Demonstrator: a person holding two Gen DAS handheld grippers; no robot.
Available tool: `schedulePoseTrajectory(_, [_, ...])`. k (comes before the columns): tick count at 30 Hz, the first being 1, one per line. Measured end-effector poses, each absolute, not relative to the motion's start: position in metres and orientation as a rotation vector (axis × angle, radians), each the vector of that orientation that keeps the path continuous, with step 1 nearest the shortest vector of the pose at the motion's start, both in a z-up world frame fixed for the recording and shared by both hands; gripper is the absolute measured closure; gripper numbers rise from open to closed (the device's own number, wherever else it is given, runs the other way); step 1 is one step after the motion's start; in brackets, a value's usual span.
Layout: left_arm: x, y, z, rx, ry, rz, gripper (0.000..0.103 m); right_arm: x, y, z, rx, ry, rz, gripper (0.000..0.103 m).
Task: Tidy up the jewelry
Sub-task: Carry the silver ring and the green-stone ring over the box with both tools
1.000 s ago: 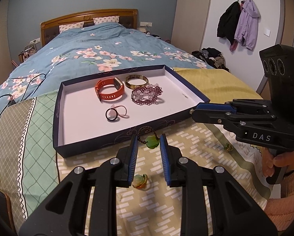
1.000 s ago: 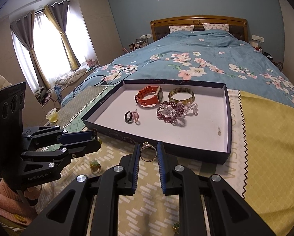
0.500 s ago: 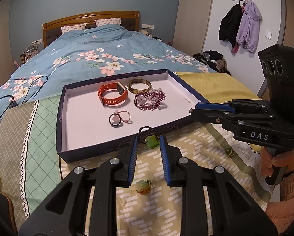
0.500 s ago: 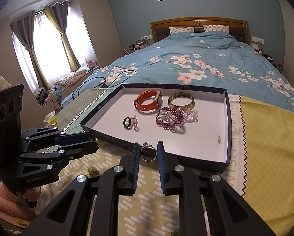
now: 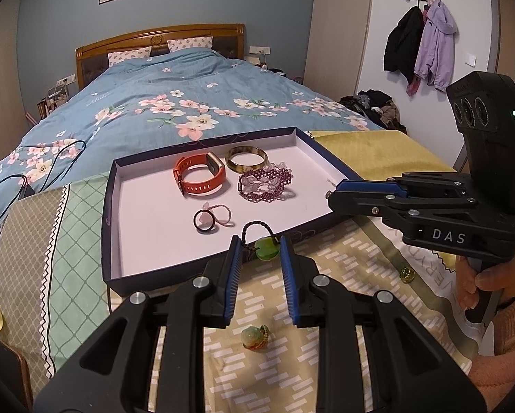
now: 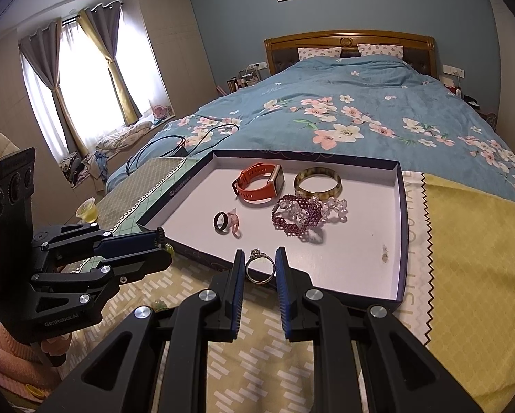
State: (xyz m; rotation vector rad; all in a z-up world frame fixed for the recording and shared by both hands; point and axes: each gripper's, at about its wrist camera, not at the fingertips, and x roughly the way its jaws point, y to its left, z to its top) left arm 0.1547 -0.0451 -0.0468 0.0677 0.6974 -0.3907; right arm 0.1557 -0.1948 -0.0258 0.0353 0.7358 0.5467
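My left gripper (image 5: 260,249) is shut on a green jade pendant (image 5: 267,249) with a dark braided cord, held over the near rim of a dark blue tray (image 5: 106,241). My right gripper (image 6: 260,268) is shut on a silver ring (image 6: 260,267), held over the tray's near edge (image 6: 202,260). In the tray lie an orange watch (image 5: 199,177), a tortoiseshell bangle (image 5: 246,160), a purple beaded bracelet (image 5: 264,184), and a black ring (image 5: 204,221) with a pink ring beside it.
A green-and-gold ring (image 5: 254,337) and a small gold-green ring (image 5: 407,273) lie on the patterned cloth (image 5: 326,268) before the tray. A yellow jelly cup (image 6: 87,210) stands at the left. The blue floral bed (image 6: 343,120) lies behind.
Both grippers moved forward and up toward the tray, each carrying its piece. The pendant and the silver ring now hang over the tray's near rim.
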Motion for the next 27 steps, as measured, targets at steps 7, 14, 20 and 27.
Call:
schedulePoseTrajectory(7, [0.161,-0.043,-0.046,0.067,0.692,-0.38,0.08,0.167,-0.191,-0.024,0.039,0.733,0.549,0.087])
schedulePoseTrajectory(14, [0.168,-0.041,-0.046,0.061,0.689,-0.364,0.08,0.175,-0.192,-0.026,0.035,0.738,0.543,0.087])
schedulePoseTrajectory(20, [0.175,-0.04,-0.045,0.06,0.686,-0.351,0.08,0.184,-0.191,-0.03,0.04,0.749,0.537,0.087])
schedulePoseTrajectory(27, [0.182,-0.041,-0.045,0.069,0.684,-0.336,0.08,0.192,-0.192,-0.033,0.043,0.76,0.534,0.087])
